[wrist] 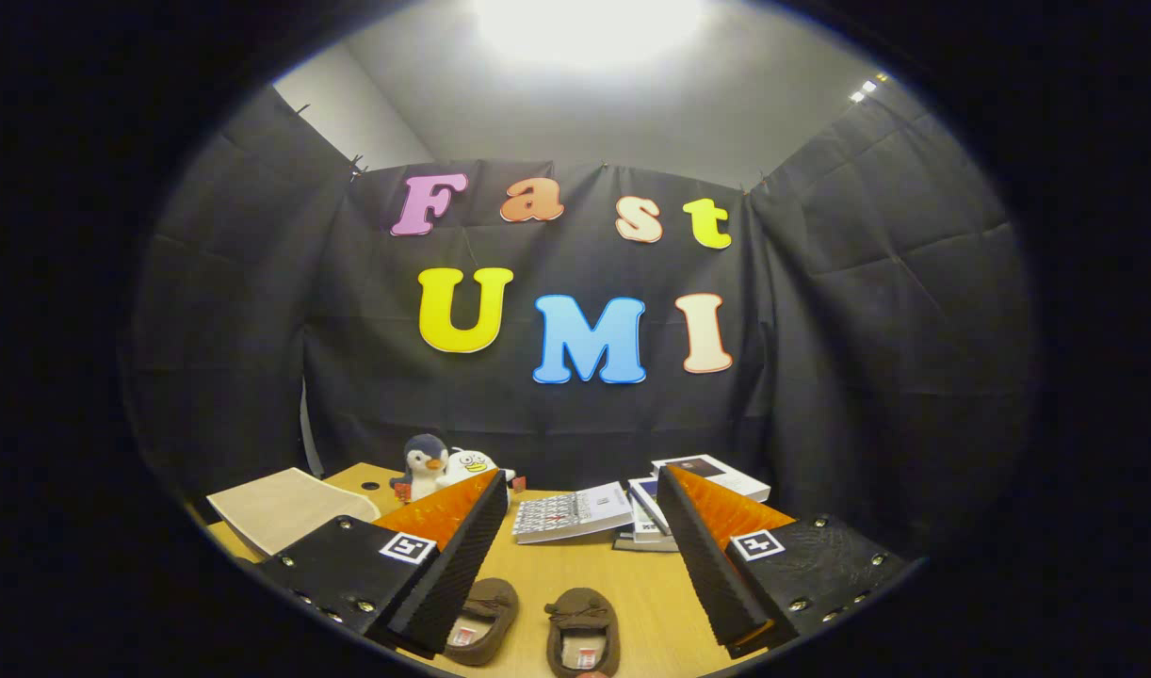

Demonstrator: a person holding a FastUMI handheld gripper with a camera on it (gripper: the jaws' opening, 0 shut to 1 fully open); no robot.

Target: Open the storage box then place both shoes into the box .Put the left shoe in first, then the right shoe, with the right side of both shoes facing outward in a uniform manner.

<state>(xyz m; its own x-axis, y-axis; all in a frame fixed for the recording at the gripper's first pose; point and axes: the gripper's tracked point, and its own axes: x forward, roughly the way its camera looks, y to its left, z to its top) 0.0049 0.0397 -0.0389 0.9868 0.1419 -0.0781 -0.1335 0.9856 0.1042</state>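
Observation:
Two small brown slipper shoes lie side by side on the wooden table, toes pointing away from me. The left shoe point(484, 620) sits just inside my left finger, partly hidden by it. The right shoe point(585, 631) lies between the fingers, nearer the middle. My gripper point(585, 537) is open, held above the table with its fingers point(448, 556) spread wide and nothing between them. A beige flat thing point(283, 507), possibly the storage box or its lid, lies beyond the left finger at the table's left side.
A penguin plush point(423, 468) and a white plush point(469, 464) sit at the table's back, beyond the left finger. A stack of books and booklets point(632, 513) lies beyond the fingers toward the back right. Black cloth walls close the booth.

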